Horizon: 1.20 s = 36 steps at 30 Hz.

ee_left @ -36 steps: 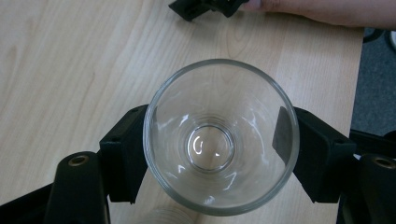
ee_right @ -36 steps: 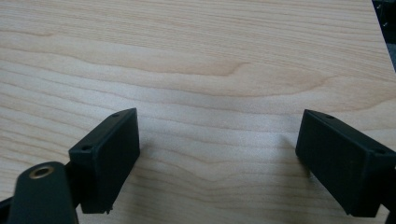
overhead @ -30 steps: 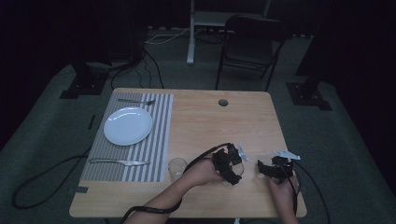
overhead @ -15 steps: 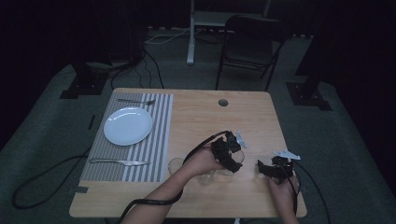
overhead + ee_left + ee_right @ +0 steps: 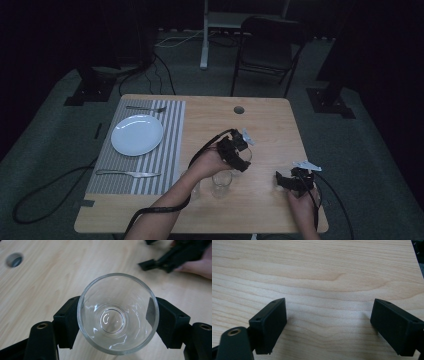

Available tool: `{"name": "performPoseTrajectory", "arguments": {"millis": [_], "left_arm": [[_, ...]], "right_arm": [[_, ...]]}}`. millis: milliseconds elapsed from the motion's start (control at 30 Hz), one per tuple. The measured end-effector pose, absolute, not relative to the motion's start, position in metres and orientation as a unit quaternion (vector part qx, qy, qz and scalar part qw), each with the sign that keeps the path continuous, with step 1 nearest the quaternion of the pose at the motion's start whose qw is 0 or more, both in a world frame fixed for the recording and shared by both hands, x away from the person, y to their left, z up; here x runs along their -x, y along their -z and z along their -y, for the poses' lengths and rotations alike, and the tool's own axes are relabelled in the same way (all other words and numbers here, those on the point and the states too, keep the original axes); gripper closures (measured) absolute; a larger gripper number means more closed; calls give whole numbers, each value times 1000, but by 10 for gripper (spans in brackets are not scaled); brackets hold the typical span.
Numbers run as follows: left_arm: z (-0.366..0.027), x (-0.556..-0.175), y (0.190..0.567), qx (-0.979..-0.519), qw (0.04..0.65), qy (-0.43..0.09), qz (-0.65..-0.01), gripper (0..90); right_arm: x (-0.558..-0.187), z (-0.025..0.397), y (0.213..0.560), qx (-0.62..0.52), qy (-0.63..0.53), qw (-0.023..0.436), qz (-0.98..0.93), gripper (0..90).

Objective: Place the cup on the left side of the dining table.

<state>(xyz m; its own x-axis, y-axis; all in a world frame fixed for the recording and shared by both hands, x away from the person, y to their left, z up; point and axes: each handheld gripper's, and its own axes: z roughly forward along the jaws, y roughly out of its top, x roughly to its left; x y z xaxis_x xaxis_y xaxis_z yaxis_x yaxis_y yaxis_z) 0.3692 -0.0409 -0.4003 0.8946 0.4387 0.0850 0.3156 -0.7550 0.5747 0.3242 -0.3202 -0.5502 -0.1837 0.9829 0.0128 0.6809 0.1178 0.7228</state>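
A clear, empty drinking glass (image 5: 117, 315), seen from straight above, sits between the two black jaws of my left gripper (image 5: 116, 322), and both pads press its sides. In the high view my left gripper (image 5: 241, 161) hangs over the middle of the wooden table (image 5: 270, 130). A clear glass (image 5: 221, 184) shows just below it; I cannot tell whether this is the one in the jaws. Another glass (image 5: 192, 189) is partly hidden by the forearm. My right gripper (image 5: 281, 181) rests near the front right, its jaws (image 5: 328, 322) wide apart over bare wood.
On the left a striped placemat (image 5: 167, 150) holds a white plate (image 5: 137, 135), with a fork (image 5: 145, 108) behind it and a knife (image 5: 127, 173) in front. A cable hole (image 5: 239, 110) is at the table's back. A chair (image 5: 267, 45) stands beyond.
My left gripper has moved away from the person and slightly left over the table. The right gripper has stayed where it was.
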Motion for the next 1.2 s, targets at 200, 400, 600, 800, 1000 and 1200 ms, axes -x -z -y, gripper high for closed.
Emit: {"name": "performPoseTrajectory", "arguments": {"millis": [200, 400, 600, 800, 1000, 1200], "left_arm": [[19, -374, 401, -927, 274, -111, -231, 293], [1, -377, 400, -920, 275, -114, -255, 293], [-27, -376, 397, -913, 271, -124, -280, 293], [-55, -373, 396, -907, 264, -130, -302, 293], [-80, -371, 395, -900, 258, -137, -323, 293], [-102, -370, 399, -891, 256, -144, -347, 293]], "right_arm": [[-324, 320, 550, -589, -306, 247, -706, 132], [-324, 320, 550, -589, -306, 247, -706, 132], [-324, 320, 550, -589, -306, 247, -706, 132], [-324, 320, 550, -589, -306, 247, -706, 133], [-324, 320, 550, -589, -306, 247, -706, 133], [-324, 320, 550, -590, -306, 246, -705, 133]]}}
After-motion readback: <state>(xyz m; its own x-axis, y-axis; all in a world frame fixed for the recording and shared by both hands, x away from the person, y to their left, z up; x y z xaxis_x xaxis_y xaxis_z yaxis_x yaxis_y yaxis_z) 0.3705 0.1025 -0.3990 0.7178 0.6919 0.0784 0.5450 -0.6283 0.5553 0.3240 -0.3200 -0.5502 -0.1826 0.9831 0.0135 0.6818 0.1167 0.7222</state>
